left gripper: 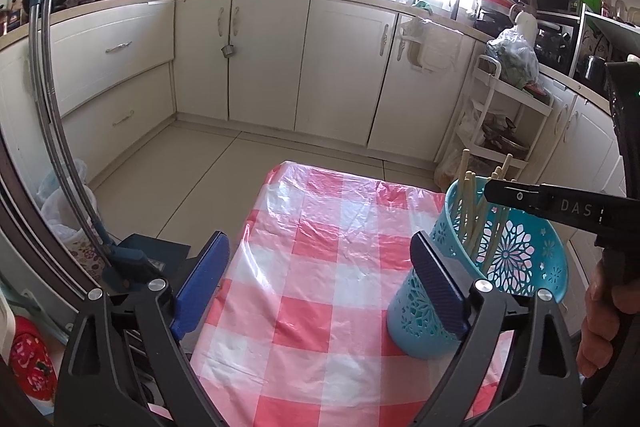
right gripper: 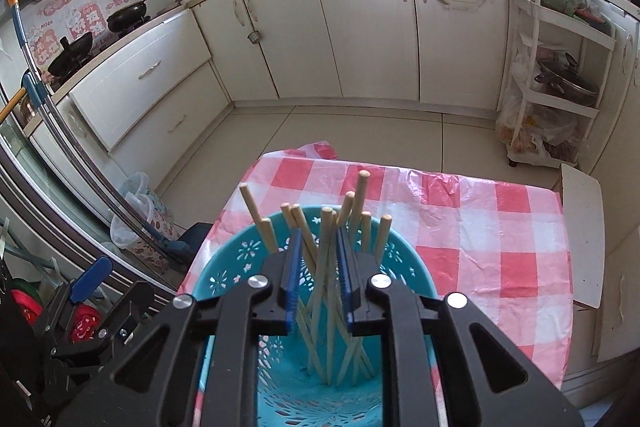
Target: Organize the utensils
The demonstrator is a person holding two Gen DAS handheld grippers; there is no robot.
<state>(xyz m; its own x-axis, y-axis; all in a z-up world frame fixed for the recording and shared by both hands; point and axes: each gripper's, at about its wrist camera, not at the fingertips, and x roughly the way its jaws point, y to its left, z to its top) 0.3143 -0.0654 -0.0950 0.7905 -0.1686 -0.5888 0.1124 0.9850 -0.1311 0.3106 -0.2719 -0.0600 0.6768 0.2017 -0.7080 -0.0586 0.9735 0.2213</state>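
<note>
Right wrist view: right hand-held gripper (right gripper: 318, 281) sits directly over the mouth of the teal basket (right gripper: 240, 259). Jaws at a narrow gap, blue pads (right gripper: 294, 267) parallel. Several chopsticks (right gripper: 328, 267) pass up through the gap; cannot tell whether the pads press on any of them or merely flank them. About ten wooden chopsticks in all stand inside the basket, leaning at mixed angles, lower ends on the basket floor, upper ends above the rim.

Left wrist view: left hand-held gripper (left gripper: 320, 287) held wide, nothing between the pads. It is above the near part of the counter (left gripper: 320, 267), which carries a red-and-white checked plastic cover. The basket (left gripper: 520, 267) stands upright on the counter just beside the left gripper's right-hand finger (left gripper: 436, 287), which overlaps the basket wall in this view; contact cannot be told. The right gripper (left gripper: 540, 201) reaches in from the right edge over the basket rim, tips among the chopstick tops (left gripper: 472, 211).

Background: cream kitchen cabinets (left gripper: 280, 59) and tiled floor (left gripper: 200, 167). White shelf trolley (right gripper: 560, 75) beyond the counter's far right.
</note>
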